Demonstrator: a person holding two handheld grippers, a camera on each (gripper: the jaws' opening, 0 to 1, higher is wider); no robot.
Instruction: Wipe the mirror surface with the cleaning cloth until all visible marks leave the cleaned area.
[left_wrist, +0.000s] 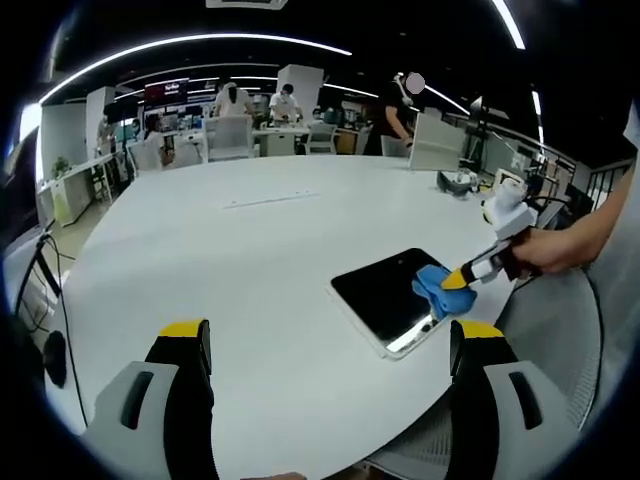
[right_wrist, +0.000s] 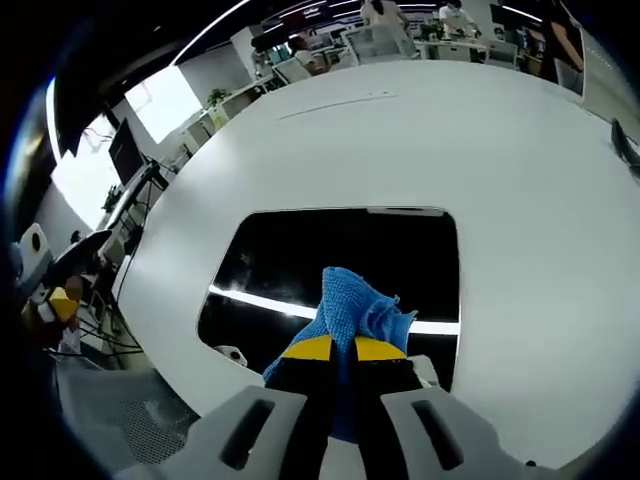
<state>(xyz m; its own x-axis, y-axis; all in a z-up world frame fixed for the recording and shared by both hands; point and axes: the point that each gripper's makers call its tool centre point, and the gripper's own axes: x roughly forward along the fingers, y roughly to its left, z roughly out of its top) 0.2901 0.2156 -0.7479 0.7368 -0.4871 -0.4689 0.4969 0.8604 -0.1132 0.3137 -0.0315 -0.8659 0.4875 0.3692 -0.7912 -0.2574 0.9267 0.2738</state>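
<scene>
Left gripper (left_wrist: 330, 345) hangs above the near edge of the white table (left_wrist: 250, 260), short of the mirror (left_wrist: 395, 298) and to its left, with its jaws spread wide and nothing between them. Beyond it, in the left gripper view, the dark mirror lies flat on the table close to the rim. A blue cleaning cloth (left_wrist: 440, 292) rests on the mirror's right-hand part, and the right gripper (left_wrist: 462, 279), held in a person's hand (left_wrist: 545, 250), meets the cloth from the mirror's right side.

In the right gripper view, the right gripper (right_wrist: 335, 348) has its yellow-tipped jaws clamped together on the bunched cloth (right_wrist: 355, 310), which is pressed onto the mirror (right_wrist: 300, 265) at its nearer edge. A bright streak of reflected light crosses the glass on both sides of the cloth. Past the mirror's far edge the table top (right_wrist: 450, 140) runs on.
</scene>
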